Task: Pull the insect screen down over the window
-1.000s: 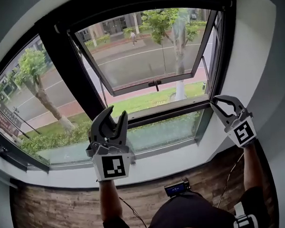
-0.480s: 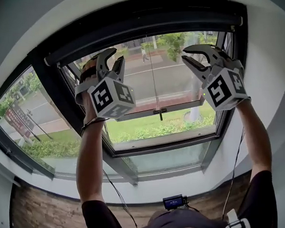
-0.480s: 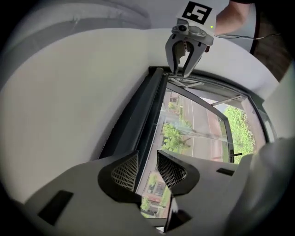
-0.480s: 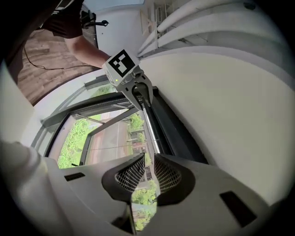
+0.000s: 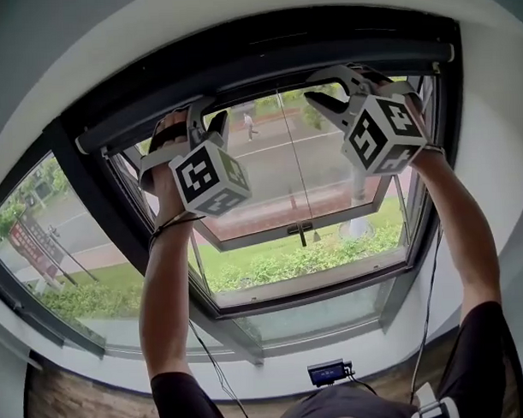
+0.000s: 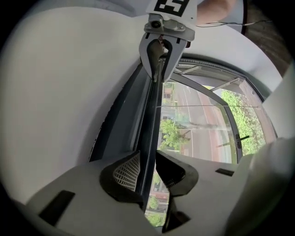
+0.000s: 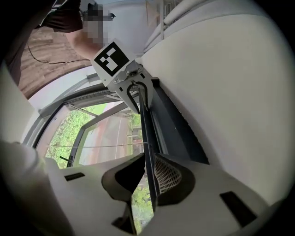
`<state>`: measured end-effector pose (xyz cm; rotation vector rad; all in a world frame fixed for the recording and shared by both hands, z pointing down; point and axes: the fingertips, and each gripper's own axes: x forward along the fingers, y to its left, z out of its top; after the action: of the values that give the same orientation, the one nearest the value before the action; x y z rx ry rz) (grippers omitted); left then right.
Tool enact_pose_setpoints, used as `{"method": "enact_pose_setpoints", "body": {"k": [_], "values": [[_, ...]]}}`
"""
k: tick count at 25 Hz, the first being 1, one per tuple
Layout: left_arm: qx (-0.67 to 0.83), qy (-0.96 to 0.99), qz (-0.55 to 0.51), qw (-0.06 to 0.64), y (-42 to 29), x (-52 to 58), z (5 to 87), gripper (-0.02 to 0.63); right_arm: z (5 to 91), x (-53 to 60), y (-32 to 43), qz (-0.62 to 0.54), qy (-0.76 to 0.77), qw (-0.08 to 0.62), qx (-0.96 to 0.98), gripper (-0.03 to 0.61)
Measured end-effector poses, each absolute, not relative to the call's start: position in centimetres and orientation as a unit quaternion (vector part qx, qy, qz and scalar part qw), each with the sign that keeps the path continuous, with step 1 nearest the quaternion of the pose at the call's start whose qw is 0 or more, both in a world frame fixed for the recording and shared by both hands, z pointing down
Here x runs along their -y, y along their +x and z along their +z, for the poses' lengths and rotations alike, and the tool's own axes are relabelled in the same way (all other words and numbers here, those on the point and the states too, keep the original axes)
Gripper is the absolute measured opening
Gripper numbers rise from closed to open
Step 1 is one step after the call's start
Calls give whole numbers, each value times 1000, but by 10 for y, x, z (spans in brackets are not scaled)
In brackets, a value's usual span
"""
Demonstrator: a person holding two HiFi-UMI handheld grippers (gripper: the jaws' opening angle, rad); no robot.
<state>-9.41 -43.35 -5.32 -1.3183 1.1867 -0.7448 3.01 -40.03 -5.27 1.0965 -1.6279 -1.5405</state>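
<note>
The insect screen's dark bar [image 5: 265,68] runs along the top of the window, rolled up under the white ceiling. My left gripper [image 5: 203,120] is raised to it. In the left gripper view the bar [image 6: 152,120] passes between the jaws of the left gripper [image 6: 147,159], which are closing, with a gap still showing beside one pad. My right gripper [image 5: 324,86] is up at the bar further right. The bar [image 7: 146,129] also lies between the right gripper's [image 7: 148,161] jaws, against the meshed pad, with daylight on the other side. Each gripper sees the other along the bar.
Below the bar the awning sash [image 5: 305,221] is swung outward over a street and lawn. A thin cord [image 5: 296,160] hangs down the middle of the opening. A black mullion [image 5: 99,209] stands at the left. A small device [image 5: 329,372] lies on the sill.
Both grippers rose from sill height to the top of the window and now straddle the screen bar. The view tilted upward with them.
</note>
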Motion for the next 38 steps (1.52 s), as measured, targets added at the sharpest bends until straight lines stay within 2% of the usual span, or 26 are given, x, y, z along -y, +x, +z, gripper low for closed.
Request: {"method": "enact_pose_setpoints", "body": {"k": [4, 6, 15, 20, 23, 28, 38], "values": [[-489, -570, -311, 583, -95, 441, -55, 56, -54, 405, 31, -583, 424, 336, 607, 67], [-482, -574, -308, 586, -94, 442, -55, 43, -56, 407, 32, -575, 429, 337, 609, 67], [-462, -526, -372, 609, -93, 453, -50, 32, -58, 425, 35, -568, 431, 371, 595, 66], [-468, -517, -374, 612, -90, 453, -50, 32, -55, 439, 34, -561, 429, 380, 597, 66], [-468, -521, -369, 611, -88, 454, -50, 31, -56, 441, 35, -561, 433, 390, 588, 32], [-472, -506, -380, 615, -90, 455, -50, 31, -55, 443, 39, -568, 440, 427, 549, 32], [-475, -505, -376, 615, -89, 454, -48, 31, -55, 449, 49, -572, 495, 413, 508, 34]]}}
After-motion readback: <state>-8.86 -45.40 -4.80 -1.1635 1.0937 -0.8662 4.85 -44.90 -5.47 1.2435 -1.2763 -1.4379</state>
